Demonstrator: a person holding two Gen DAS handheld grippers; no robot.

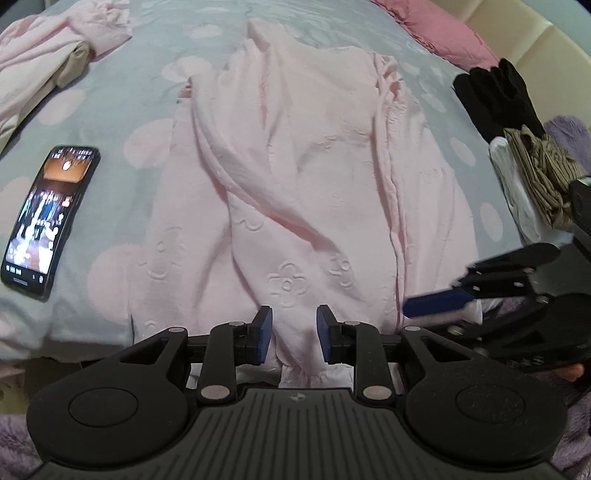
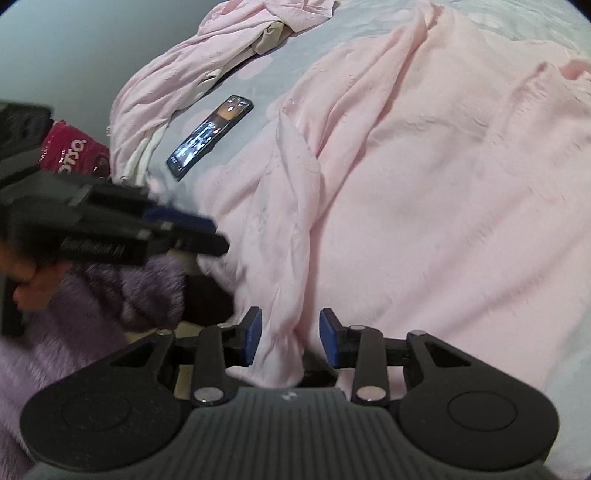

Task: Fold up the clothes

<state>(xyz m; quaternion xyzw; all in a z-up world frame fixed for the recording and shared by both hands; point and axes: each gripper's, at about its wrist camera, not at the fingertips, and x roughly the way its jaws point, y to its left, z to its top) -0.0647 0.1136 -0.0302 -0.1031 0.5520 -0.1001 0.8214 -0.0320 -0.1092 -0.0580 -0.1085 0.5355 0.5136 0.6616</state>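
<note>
While the pink garment (image 1: 295, 177) lies spread down the middle of the bed (image 1: 122, 92), filling the centre of the left wrist view, we judge the folding barely begun: its sides are drawn loosely inward and one long flap crosses the middle on a slant, but nothing is squared into a packet yet. Our left tongs (image 1: 294, 332) stand apart at the bottom centre, the garment's near hem lying between the blue pads without being pinched. Our right tongs (image 2: 291, 338) are apart as well, low in the right wrist view, with a ridge of pink cloth running up between them, unclamped. So both ends are loose and the real folds look to be ahead of us.

Moving outward: a second pink piece (image 1: 48, 55) lies crumpled in the upper left, unfolded too. A lit phone (image 1: 50, 218) sits on the bedspread at the left, just beside the garment, and could get caught in a sideways fold. At the right edge we see dark gloves (image 1: 495, 96) and a striped bundle (image 1: 543, 177). A pink pillow (image 1: 439, 33) rests at the upper right, well clear.
</note>
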